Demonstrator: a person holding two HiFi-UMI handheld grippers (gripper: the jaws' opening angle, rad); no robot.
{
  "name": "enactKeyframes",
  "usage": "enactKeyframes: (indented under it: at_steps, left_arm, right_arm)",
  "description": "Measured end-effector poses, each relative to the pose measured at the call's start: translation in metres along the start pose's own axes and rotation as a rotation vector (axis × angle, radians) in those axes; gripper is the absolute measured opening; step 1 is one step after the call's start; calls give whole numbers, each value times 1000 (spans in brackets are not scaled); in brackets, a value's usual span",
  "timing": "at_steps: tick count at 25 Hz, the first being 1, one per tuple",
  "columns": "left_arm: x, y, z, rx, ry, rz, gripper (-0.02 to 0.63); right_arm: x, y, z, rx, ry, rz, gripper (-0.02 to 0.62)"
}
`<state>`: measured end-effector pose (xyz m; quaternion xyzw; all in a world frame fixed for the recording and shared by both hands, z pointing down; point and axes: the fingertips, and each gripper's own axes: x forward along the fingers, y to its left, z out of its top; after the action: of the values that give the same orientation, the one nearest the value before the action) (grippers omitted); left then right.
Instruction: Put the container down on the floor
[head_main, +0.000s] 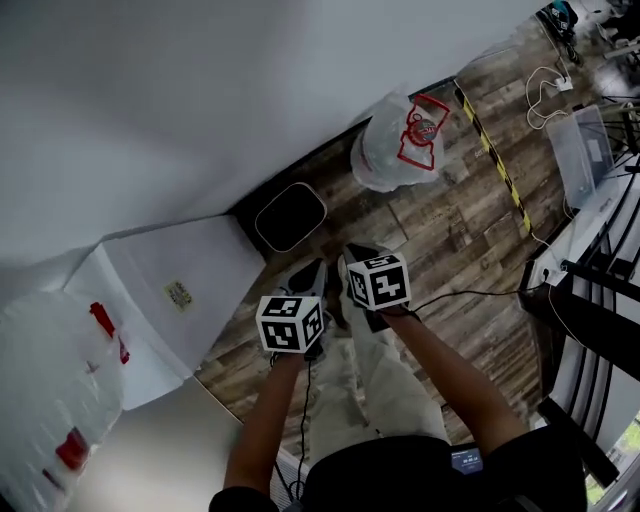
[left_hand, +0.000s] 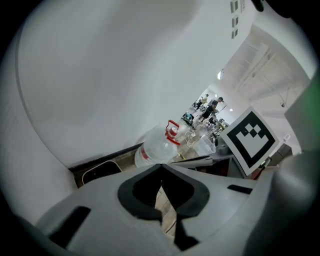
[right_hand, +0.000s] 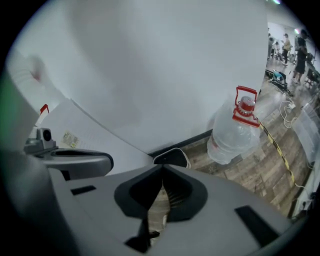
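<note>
On the floor (head_main: 450, 230) stands the container (head_main: 392, 150) (left gripper (left_hand: 161, 166), right gripper (right_hand: 162, 168) closed)

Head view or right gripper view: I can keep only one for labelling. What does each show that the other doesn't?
Only the head view shows the person's forearms and the marker cubes on the left hand-held gripper and right hand-held gripper. Only the right gripper view shows that gripper's jaws, shut together with nothing between them, and people standing far off. Both show the water jug standing on the wood floor by the white wall, with the dark bin near it.
</note>
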<state>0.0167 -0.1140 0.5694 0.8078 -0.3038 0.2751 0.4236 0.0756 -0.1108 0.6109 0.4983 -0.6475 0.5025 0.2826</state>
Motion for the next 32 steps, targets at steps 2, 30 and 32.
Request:
enactKeyframes:
  at_steps: [2, 30, 32]
  left_arm:
    - [-13, -11, 7, 9, -16, -11, 14]
    - [-240, -166, 98, 263, -296, -37, 14]
    - [-258, -177, 104, 294, -322, -36, 14]
  right_arm:
    - [-16, 14, 2, -7, -14, 7, 31]
    - [-280, 155, 81, -139, -418, 150, 32]
    - [-296, 165, 86, -153, -450, 159, 32]
